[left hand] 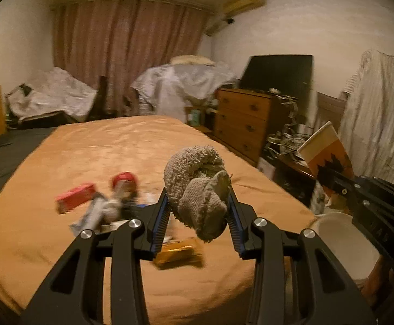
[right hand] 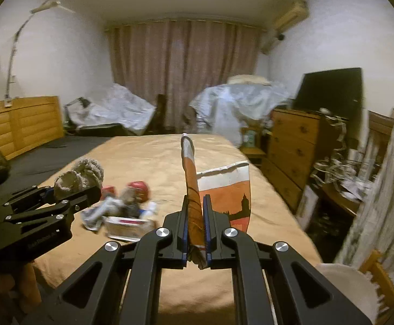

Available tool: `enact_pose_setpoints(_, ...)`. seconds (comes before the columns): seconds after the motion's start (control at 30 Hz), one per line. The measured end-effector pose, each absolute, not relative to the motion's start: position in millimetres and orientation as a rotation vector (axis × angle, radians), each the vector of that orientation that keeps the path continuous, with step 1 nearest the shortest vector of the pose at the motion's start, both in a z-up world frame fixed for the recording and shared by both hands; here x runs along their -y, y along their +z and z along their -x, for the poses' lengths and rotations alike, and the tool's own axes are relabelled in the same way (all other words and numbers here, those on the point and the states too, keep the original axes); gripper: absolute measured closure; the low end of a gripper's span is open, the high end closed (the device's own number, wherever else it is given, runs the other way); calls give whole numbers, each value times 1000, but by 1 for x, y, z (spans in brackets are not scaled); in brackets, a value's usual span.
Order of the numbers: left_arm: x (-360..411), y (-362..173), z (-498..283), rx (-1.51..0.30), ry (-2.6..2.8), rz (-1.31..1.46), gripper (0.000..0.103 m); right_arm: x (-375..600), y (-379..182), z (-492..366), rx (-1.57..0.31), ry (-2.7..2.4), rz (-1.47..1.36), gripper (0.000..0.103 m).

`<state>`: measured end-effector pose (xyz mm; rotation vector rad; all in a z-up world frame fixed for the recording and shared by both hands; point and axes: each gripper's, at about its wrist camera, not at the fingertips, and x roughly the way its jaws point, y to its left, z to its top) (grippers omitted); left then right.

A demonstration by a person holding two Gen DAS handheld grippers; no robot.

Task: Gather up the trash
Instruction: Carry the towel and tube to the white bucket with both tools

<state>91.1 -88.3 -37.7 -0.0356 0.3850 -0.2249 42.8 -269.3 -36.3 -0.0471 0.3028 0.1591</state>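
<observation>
Wadded grey cloth (left hand: pixel 199 189) and crushed paper cup (right hand: pixel 224 197) held aloft.

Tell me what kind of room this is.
Most likely a lived-in bedroom: a bed with a tan cover fills the middle, a wooden chest of drawers stands beside it, and drawn curtains cover the far wall.

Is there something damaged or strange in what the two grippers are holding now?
Yes. The paper cup in the right gripper is crushed flat where the jaws pinch its wall, and its rim looks bent. The left gripper holds a grey knitted cloth, which seems odd among wrappers and boxes left on the bed.
</observation>
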Motion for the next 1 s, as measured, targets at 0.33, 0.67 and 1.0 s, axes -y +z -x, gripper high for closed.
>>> enact_pose_setpoints(0.33,205,-47,-108,-449,-455,-22,65,424,-47,-22,-407,-39,9,93)
enact_pose_setpoints(0.67,321,-85,-129,-629,-680,-92,65,584,-92,-48,-706,-78,-164,93)
enact_pose_setpoints(1.0,375,-141,-152,-824,-736,-201,65,596,-155,-72,-939,-14,-276,93)
